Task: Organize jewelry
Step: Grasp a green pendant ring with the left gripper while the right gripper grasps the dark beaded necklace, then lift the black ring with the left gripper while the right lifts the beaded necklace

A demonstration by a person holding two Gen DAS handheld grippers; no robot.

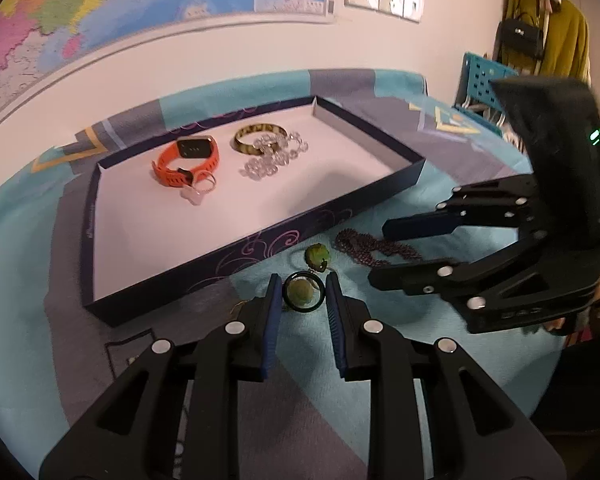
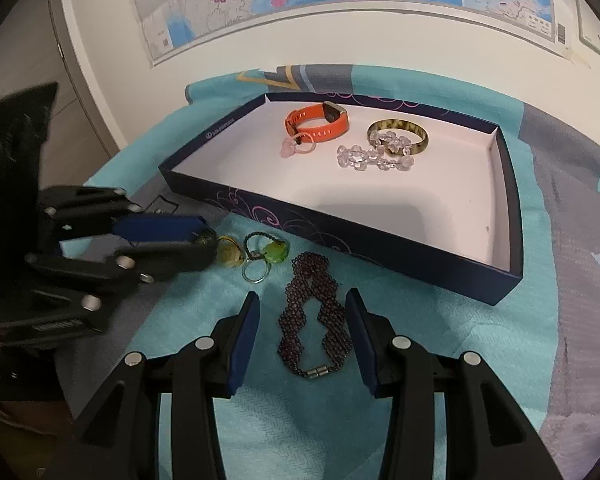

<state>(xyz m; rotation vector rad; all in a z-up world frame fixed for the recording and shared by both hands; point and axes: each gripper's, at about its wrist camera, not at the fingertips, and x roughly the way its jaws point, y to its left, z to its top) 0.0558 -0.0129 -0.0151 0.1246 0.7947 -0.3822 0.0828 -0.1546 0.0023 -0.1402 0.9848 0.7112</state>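
A shallow dark-blue tray (image 1: 260, 246) (image 2: 380, 236) holds an orange watch (image 1: 188, 160) (image 2: 318, 122), a pink ring (image 1: 202, 190) (image 2: 296, 147), a tortoiseshell bangle (image 1: 260, 136) (image 2: 398, 136) and a clear bead bracelet (image 1: 276, 156) (image 2: 374, 156). In front of the tray lie a dark ring with a green stone (image 1: 303, 292) (image 2: 266, 250), a green bead (image 1: 317, 257) and a dark purple bead bracelet (image 1: 370, 250) (image 2: 314, 320). My left gripper (image 1: 303, 286) (image 2: 204, 240) is open, its jaws on either side of the green-stone ring. My right gripper (image 2: 304, 304) (image 1: 380, 252) is open around the purple bracelet.
A teal and grey patterned cloth (image 1: 400, 360) (image 2: 480, 360) covers the table. A map (image 1: 100, 8) hangs on the wall behind. A blue crate (image 1: 484, 80) and a hanging yellow garment with a black bag (image 1: 556, 36) are at the far right.
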